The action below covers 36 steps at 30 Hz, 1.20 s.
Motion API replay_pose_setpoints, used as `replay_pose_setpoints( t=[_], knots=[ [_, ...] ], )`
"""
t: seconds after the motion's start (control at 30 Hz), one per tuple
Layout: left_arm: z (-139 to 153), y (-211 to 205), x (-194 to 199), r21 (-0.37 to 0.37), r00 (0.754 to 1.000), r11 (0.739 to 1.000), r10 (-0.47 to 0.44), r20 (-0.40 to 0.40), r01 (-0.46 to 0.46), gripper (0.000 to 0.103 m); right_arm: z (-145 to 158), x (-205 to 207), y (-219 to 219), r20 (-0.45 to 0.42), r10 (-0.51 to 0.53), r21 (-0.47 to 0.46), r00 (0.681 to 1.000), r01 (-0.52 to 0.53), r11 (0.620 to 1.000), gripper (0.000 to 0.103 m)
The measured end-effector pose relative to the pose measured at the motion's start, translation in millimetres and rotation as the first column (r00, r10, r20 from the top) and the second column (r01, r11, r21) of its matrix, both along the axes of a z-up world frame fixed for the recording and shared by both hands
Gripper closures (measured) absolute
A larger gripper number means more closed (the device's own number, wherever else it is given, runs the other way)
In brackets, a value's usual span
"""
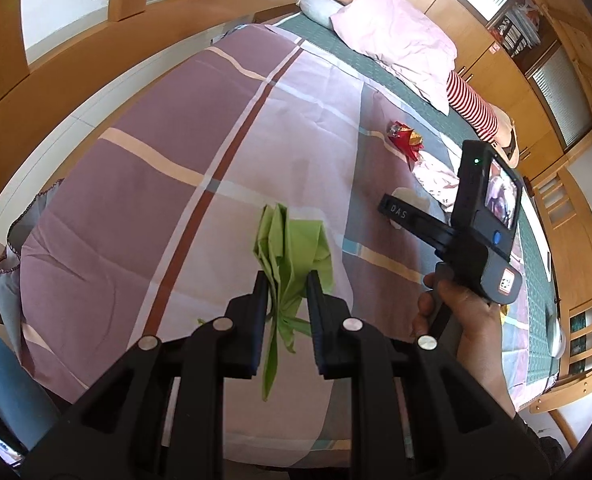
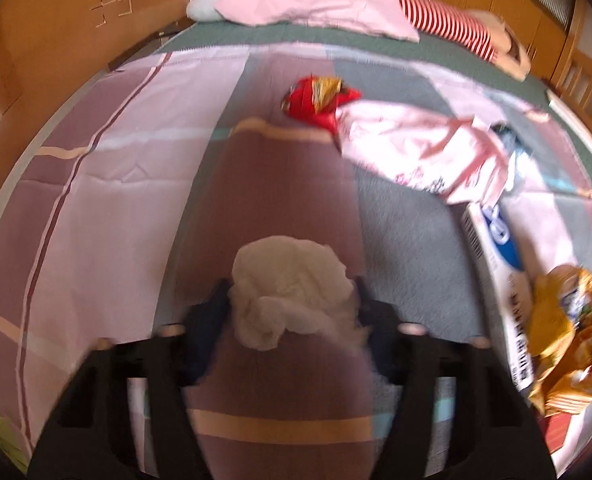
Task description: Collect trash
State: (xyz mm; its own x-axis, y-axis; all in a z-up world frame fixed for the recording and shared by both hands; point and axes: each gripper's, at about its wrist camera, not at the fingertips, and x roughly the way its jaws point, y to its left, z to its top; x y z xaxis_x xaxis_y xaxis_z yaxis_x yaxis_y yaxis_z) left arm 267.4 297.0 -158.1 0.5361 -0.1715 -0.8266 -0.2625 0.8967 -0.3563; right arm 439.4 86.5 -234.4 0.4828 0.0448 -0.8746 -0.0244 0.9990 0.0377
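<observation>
My left gripper (image 1: 288,292) is shut on a crumpled green plastic bag (image 1: 292,244), which hangs over the plaid quilt (image 1: 156,200). The right gripper (image 2: 292,300) points down at the quilt (image 2: 116,200) with a crumpled white tissue (image 2: 292,292) filling the gap between its fingers. Both pads appear to touch the tissue, though this view is blurred. In the left wrist view the right gripper (image 1: 394,216) stands to the right in a person's hand (image 1: 456,312), with the tissue (image 1: 410,196) at its tip.
Beyond the tissue lie a red snack wrapper (image 2: 316,96) and a pink packet (image 2: 424,152). A white and blue box (image 2: 496,248) and a yellow chip bag (image 2: 564,332) lie at the right. A pink pillow (image 1: 392,36) lies at the bed's head. Wooden cabinets surround the bed.
</observation>
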Motion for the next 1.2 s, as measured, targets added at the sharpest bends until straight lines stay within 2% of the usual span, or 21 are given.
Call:
replay_pose_setpoints(
  t=[0.03, 0.13, 0.27, 0.53, 1.2],
  knots=[
    [0, 0, 0, 0.000, 1.000, 1.000, -0.002, 0.000, 0.002, 0.083, 0, 0, -3, -0.005, -0.005, 0.013, 1.000, 0.005, 1.000, 0.064],
    [-1, 1, 0, 0.005, 1.000, 1.000, 0.005, 0.002, -0.005, 0.083, 7, -6, -9, 0.007, -0.021, 0.039, 1.000, 0.021, 0.999, 0.072],
    [-1, 2, -1, 0.009, 1.000, 1.000, 0.009, 0.004, -0.009, 0.083, 19, -15, -16, 0.027, -0.044, 0.084, 0.999, 0.042, 0.996, 0.072],
    [-1, -2, 0, 0.014, 1.000, 1.000, -0.002, -0.001, 0.002, 0.083, 21, -22, -6, 0.031, -0.008, 0.051, 0.999, 0.007, 0.999, 0.072],
    [-3, -3, 2, 0.019, 1.000, 1.000, -0.012, -0.002, 0.012, 0.083, 20, -21, -9, 0.003, -0.029, 0.081, 1.000, 0.028, 0.996, 0.072]
  ],
)
